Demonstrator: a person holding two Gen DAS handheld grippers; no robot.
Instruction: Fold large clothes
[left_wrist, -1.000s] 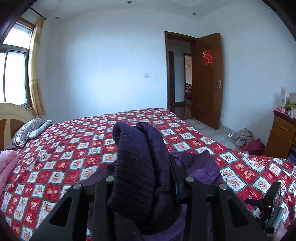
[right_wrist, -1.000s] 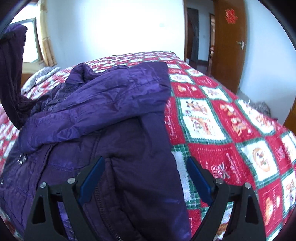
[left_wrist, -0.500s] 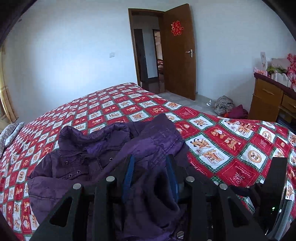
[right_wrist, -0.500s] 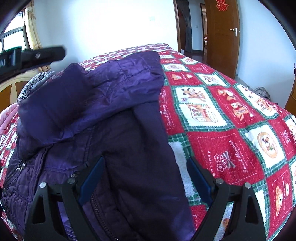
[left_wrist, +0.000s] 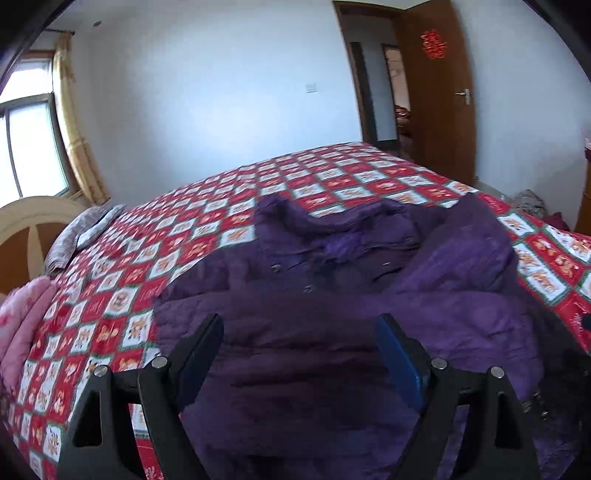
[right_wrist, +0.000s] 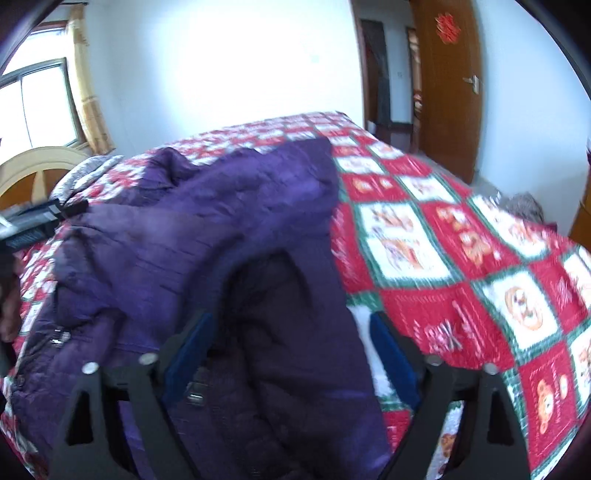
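Now the purple jacket (left_wrist: 369, 306) lies spread on the bed (left_wrist: 207, 229). Above its near part, the left tongs (left_wrist: 297, 354) are opening, gripping nothing. The right tongs (right_wrist: 291, 343) are closing around the jacket's edge, pads not yet pressing.

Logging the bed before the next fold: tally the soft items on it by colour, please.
Purple: 1, the jacket spread on the quilt
Pink: 1, folded bedding at the left edge
Grey striped: 1, a pillow by the headboard
Total: 3
Both tongs stand apart over the jacket, pressing nothing.
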